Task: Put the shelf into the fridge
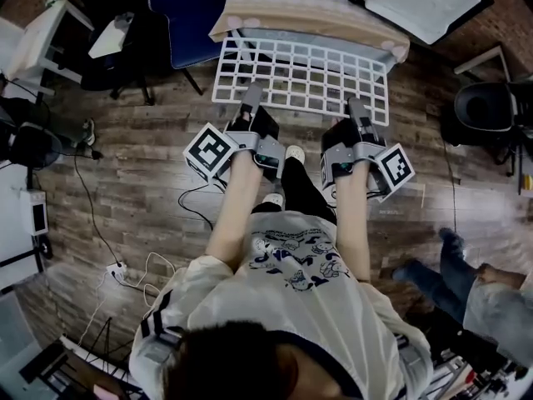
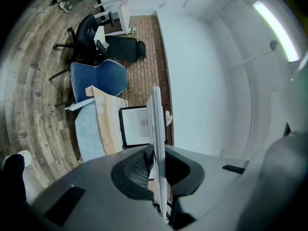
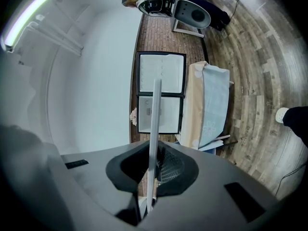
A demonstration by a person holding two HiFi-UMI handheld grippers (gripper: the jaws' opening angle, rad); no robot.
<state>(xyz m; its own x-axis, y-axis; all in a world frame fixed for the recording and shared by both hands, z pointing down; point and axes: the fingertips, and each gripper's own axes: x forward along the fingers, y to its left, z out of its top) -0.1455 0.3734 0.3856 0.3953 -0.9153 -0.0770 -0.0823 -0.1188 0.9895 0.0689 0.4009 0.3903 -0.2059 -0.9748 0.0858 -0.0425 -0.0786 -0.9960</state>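
Shelf, a white wire grid, is held level above the wooden floor in front of you; its far edge is near a cloth-draped worktop; your left gripper and right gripper each have their fingers clamped on its near edge.

One white wire shelf sits at the upper middle of the head view. There are two grippers, the left gripper and the right gripper, and two marker cubes: a left cube and a right cube. One blue chair stands at upper left. The right gripper view shows two black-framed white panels: an upper panel and a lower panel. Two people show: the person holding the grippers and a second person at lower right.
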